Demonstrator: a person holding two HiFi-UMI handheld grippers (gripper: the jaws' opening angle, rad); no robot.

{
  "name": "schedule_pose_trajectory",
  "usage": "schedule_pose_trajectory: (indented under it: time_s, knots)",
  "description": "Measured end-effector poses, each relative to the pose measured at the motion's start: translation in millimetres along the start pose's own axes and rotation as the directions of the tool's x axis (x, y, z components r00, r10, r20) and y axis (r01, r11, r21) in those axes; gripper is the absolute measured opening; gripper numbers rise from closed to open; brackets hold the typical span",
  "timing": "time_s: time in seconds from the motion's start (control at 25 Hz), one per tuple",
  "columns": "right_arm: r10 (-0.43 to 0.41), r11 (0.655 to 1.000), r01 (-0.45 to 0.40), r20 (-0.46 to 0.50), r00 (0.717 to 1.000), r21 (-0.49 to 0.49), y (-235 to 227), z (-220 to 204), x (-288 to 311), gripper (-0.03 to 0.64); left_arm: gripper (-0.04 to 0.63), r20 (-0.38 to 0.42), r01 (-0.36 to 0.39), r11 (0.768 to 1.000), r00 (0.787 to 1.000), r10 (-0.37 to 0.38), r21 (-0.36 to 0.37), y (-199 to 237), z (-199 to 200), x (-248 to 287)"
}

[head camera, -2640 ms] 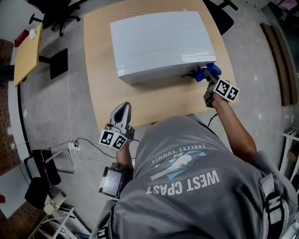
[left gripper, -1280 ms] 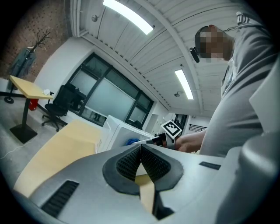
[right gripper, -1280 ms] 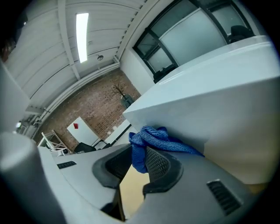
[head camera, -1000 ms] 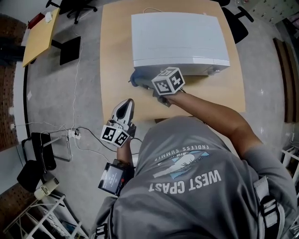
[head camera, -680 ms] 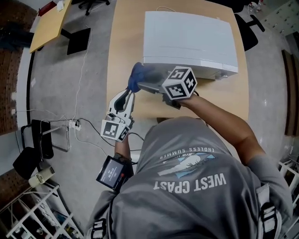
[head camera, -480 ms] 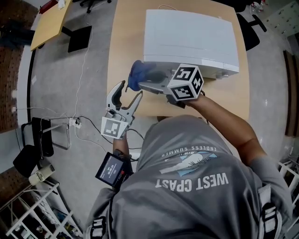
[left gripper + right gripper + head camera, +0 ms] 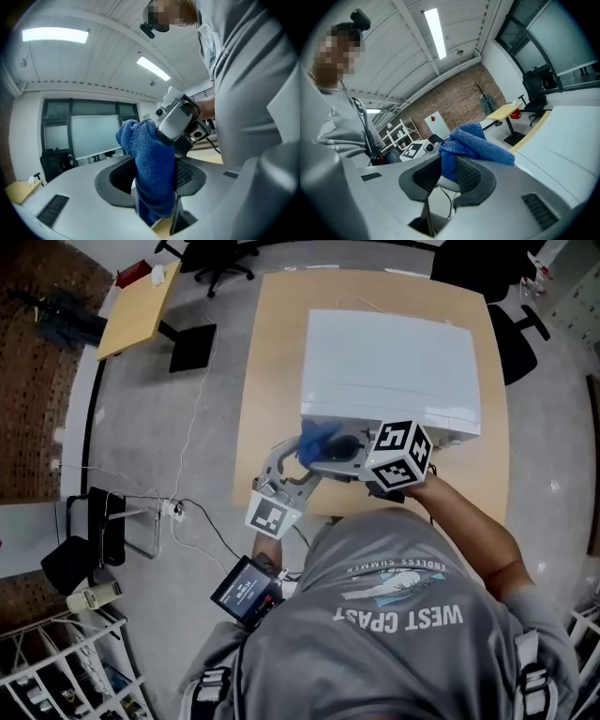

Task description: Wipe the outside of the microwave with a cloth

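Observation:
The white microwave (image 7: 389, 362) stands on a light wooden table (image 7: 267, 381). In front of its near left corner my right gripper (image 7: 330, 454) is shut on the blue cloth (image 7: 319, 439) and holds it off the table. In the right gripper view the cloth (image 7: 476, 143) sits between the pads and drapes over one finger. My left gripper (image 7: 302, 457) reaches in from the left with its jaws either side of the cloth (image 7: 152, 173). Its jaws are closing, and the cloth hangs between the pads. The two grippers face each other.
A small yellow side table (image 7: 131, 315) and office chairs stand on the grey floor to the upper left. Cables (image 7: 187, 512) trail beside the table's left edge. A white wire rack (image 7: 56, 662) is at the lower left. A small screen device (image 7: 246, 589) hangs at the person's left side.
My right gripper carried the cloth from the microwave's front right corner to its left and lifted it. My left gripper opened, rolled, and rose until its jaws stood around the cloth.

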State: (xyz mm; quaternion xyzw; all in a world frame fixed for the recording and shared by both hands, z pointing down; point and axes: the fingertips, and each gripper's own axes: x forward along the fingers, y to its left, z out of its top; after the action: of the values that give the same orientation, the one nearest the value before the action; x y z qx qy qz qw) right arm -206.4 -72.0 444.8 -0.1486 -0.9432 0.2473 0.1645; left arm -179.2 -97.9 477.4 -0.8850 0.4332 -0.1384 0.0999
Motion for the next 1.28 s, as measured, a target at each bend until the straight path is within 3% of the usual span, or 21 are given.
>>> schedule_pose_trajectory:
  time_s: [0.16,0.32,0.4,0.52,0.84,1.08,1.28]
  knots:
    - [0.007,1.000,-0.006,0.011,1.000,-0.014,1.5,5.2,-35.0,0.091,0.109,0.057,0.014,1.000,0.998,-0.014,-0.007,-2.2,22.5,22.2]
    - [-0.007,0.998,0.010,0.042,0.999,-0.065,-3.1,23.0,-78.1,0.091,0.079,0.170,0.005,0.999,0.985,0.000,-0.033,6.1,52.5,52.9]
    - [-0.027,0.998,0.031,0.063,0.998,-0.059,-1.6,23.5,-98.4,0.091,0.075,0.187,-0.007,0.994,0.982,0.027,-0.110,2.0,59.3,58.5]
    - [-0.081,0.994,0.089,0.122,0.989,-0.056,-4.0,29.6,-130.2,0.091,0.072,0.186,-0.038,0.977,0.979,0.079,-0.211,5.2,61.3,57.4]
    - [-0.192,0.981,0.194,0.302,0.934,0.024,-15.9,25.0,-221.3,0.091,0.071,0.171,-0.156,0.945,0.963,0.210,-0.286,41.0,57.6,59.8]
    - [-0.256,0.967,0.242,0.349,0.902,0.083,-20.5,4.2,-269.8,0.091,0.071,0.118,-0.200,0.945,0.964,0.236,-0.259,49.6,56.3,65.2]
    - [-0.338,0.941,0.317,0.393,0.855,0.118,-33.3,3.0,-299.7,0.091,0.071,0.107,-0.236,0.945,0.958,0.265,-0.225,70.5,52.9,61.2]
